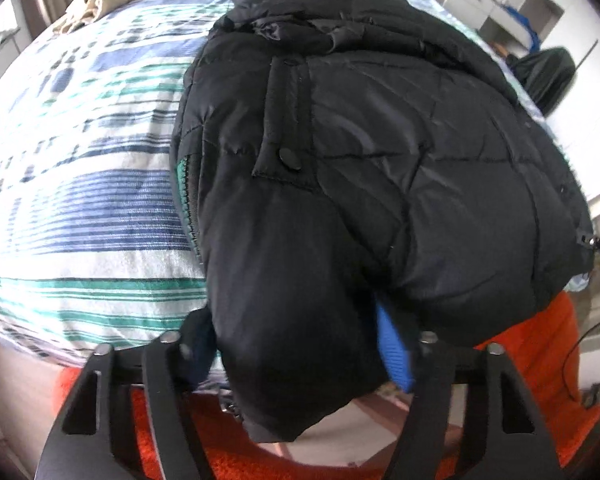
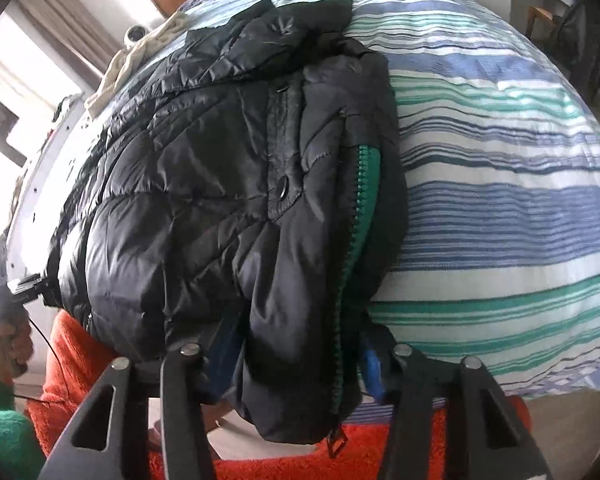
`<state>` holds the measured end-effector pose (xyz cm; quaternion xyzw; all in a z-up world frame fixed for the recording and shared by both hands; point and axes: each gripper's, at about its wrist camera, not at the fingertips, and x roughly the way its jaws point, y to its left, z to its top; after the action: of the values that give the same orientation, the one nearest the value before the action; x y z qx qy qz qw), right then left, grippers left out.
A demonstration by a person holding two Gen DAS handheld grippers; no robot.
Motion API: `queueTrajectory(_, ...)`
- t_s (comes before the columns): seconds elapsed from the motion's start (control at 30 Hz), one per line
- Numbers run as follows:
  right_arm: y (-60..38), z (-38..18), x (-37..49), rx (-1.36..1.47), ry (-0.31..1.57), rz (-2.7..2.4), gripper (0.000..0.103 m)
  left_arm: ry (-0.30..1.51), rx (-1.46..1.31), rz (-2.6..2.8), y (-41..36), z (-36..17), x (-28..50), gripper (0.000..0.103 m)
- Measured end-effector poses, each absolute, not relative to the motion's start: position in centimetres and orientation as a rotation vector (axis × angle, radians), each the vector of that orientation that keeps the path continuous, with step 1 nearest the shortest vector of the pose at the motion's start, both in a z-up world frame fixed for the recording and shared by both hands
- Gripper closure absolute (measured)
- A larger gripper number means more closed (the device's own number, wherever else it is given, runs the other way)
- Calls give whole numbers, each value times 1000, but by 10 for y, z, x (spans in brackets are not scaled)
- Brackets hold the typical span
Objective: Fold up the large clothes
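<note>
Both claws grip the near hem of the black jacket (image 1: 360, 152) lying on the striped bed (image 1: 80, 200): left claw (image 1: 300, 354), right claw (image 2: 296, 360).

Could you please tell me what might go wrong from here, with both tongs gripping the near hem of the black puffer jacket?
1. The slick, bulky black puffer jacket could slip out of the left tongs or the right tongs, since each pinches only a hem corner.
2. The hem overhangs the striped bedspread; a lost grip may let it slide toward the orange rug.
3. The dangling zipper pull could snag.
</note>
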<state>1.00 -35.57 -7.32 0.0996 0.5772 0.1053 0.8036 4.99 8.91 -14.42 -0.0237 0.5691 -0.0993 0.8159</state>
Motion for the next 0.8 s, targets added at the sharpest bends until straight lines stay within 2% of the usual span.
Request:
queueTrajectory(0.13,-353,-68,10,198,1230,236,70,1224,-39,-213,85,-136,55,58)
queueTrajectory(0.23,-353,-68,11,205,1227,233,71,1230,-75,-209,89,-135,58,69)
queueTrajectory(0.33,-354,-67,10,214,1222,234,72,1224,-117,-218,95,-133,59,75)
queueTrajectory(0.5,-358,-61,10,233,1211,243,78,1211,-141,-235,104,-127,58,81)
queueTrajectory(0.8,-359,-34,6,257,1155,255,85,1160,-159,-257,118,-105,50,83)
